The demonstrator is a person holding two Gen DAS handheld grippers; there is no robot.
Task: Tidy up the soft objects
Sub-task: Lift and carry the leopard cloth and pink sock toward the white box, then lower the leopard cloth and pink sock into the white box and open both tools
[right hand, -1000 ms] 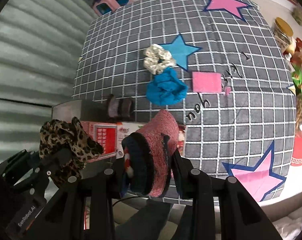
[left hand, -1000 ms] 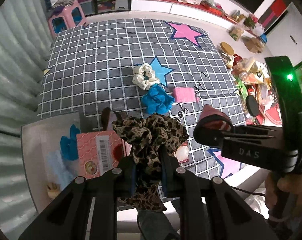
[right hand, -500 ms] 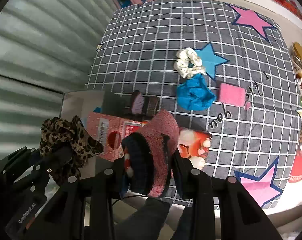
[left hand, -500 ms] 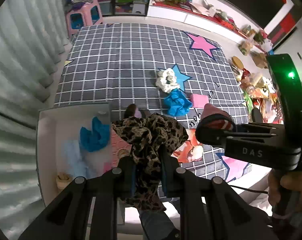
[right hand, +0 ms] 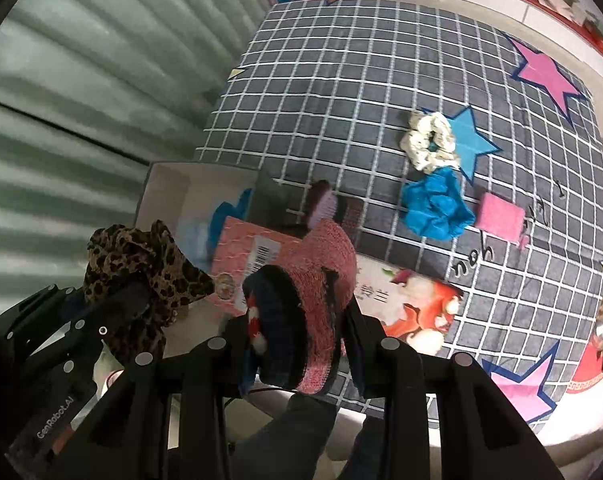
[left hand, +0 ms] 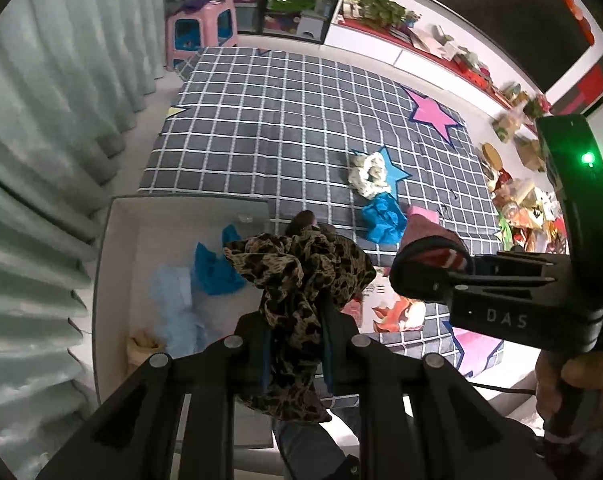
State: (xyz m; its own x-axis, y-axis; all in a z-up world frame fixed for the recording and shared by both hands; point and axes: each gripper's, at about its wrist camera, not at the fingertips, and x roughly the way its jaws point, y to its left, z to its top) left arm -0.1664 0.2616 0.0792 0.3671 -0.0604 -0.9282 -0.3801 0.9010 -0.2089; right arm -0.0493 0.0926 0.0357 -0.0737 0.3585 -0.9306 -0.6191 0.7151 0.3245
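Two loads are hanging over the white box (left hand: 101, 264): your left gripper (left hand: 295, 344) is clamping the leopard scrunchie (left hand: 301, 264), your right gripper (right hand: 301, 344) the red knit sock (right hand: 325, 276), so you are heading toward releasing both inside.

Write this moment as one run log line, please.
left gripper: shut on leopard scrunchie | right gripper: shut on pink knit sock | both above white box edge | cream scrunchie, blue scrunchie on mat

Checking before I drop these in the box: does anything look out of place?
A printed box lid leans askew over the white box's rim, partly covering its opening. A dark sock lies beside the box rim.
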